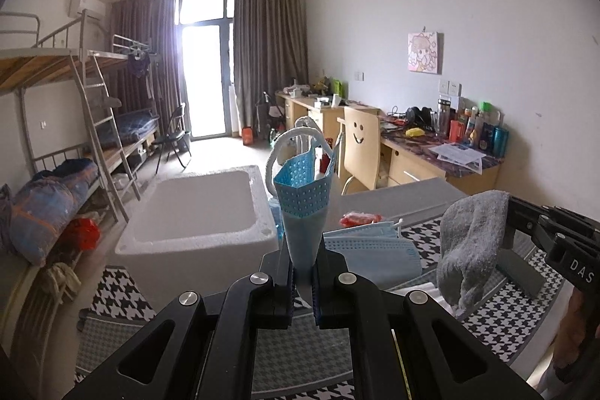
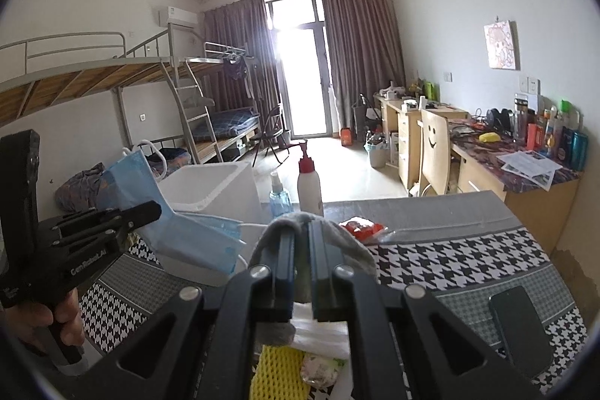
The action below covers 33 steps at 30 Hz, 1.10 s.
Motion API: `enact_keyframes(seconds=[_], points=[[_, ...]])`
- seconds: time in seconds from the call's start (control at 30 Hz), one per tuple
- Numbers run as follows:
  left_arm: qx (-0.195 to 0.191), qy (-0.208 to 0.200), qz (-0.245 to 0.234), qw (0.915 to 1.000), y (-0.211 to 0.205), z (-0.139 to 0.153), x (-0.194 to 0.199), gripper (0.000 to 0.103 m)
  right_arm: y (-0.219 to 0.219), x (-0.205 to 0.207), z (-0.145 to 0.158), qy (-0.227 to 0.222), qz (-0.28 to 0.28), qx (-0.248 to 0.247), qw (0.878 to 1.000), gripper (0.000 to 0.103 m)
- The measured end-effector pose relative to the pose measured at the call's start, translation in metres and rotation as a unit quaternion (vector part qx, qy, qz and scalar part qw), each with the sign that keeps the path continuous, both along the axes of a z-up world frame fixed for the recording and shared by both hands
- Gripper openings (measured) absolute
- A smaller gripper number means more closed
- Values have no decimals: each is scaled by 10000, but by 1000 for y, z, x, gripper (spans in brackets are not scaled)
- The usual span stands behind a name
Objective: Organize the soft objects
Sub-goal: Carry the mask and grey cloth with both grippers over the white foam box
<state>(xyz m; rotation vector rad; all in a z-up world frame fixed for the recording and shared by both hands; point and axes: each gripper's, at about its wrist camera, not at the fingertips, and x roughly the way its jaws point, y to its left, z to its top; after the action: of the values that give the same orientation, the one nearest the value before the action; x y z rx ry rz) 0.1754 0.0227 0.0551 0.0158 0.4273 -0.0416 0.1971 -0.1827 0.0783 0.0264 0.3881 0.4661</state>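
a: left gripper?
b: jaws clenched on a blue face mask, held upright above the houndstooth cloth, ear loops at top. more masks lie flat on the cloth just behind it.
a: right gripper?
b: jaws clamped on a grey towel, lifted clear of the cloth and drooping over the fingers.
a: surroundings?
b: white foam box beyond the masks, at the far left of the cloth. red packet behind the towel. dark phone lies flat on the right. yellow sponge under the right gripper.
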Motion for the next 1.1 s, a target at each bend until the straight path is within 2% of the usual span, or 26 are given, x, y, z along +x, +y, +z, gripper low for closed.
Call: enact_keyframes(seconds=[0.6, 1.1], points=[[93, -70, 166, 9998, 11, 24, 29, 7, 21, 23, 26, -133, 213, 4, 9997, 9], [125, -193, 614, 9978, 38, 39, 49, 7, 46, 45, 41, -154, 436, -148, 9988, 9]])
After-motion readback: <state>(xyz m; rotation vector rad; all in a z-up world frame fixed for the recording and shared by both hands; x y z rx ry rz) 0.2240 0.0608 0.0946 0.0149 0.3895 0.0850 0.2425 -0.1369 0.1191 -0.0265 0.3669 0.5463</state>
